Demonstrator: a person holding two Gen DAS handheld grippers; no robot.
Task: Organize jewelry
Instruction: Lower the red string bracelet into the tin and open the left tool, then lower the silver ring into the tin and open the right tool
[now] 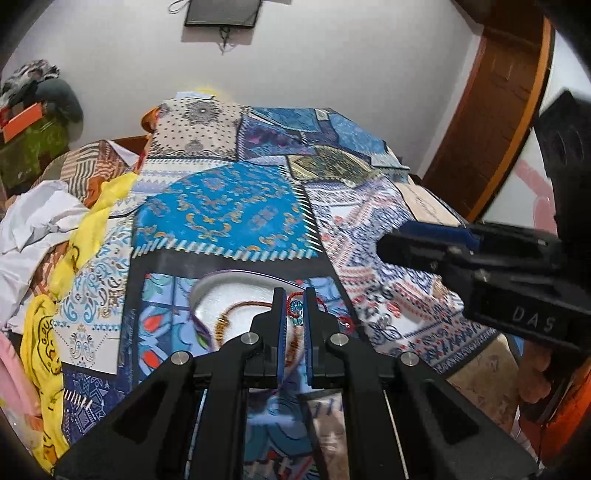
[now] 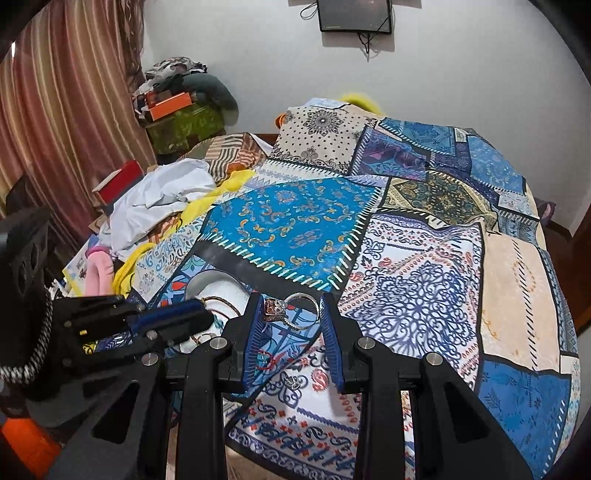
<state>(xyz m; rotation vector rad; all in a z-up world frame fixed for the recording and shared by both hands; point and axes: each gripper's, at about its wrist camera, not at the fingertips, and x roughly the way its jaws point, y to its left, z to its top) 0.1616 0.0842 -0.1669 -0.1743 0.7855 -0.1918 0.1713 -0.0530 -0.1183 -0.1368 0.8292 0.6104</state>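
- The right gripper (image 2: 292, 309) has a silver ring (image 2: 295, 312) with a reddish stone setting spanning the gap between its blue pads; the stone end presses the left pad (image 2: 255, 332), the band reaches toward the right pad at 3 o'clock, though contact there is hard to tell. The jaws stand moderately apart, about the ring's width.
- Below the ring, at 6 o'clock in the right wrist view, a second small ring (image 2: 291, 381) lies on the patchwork bedspread (image 2: 417, 295).
- The left gripper (image 1: 295, 306) has its jaws nearly together, with a red cord bracelet (image 1: 295, 296) and a turquoise bead charm (image 1: 296, 312) in the narrow gap; whether the pads pinch the cord I cannot tell.
- Under and behind the left gripper sits a white plate (image 1: 236, 291) with a purple rim, holding a brown beaded chain (image 1: 229, 317) at 9 o'clock of the fingers.
- A small red loop (image 1: 347, 322) lies on the bedspread at 3 o'clock of the left gripper, just beside the plate.
- Seen from the right wrist, the left gripper comes in from 9 o'clock over the plate (image 2: 218, 284).
- Farther out at 10 o'clock: a yellow cloth (image 1: 77, 243) and white cloth (image 1: 33, 225) are heaped on the bed's edge.
- At 12 o'clock a dark screen (image 2: 355, 14) hangs on the white wall; a striped curtain (image 2: 62, 110) hangs at 10 o'clock.
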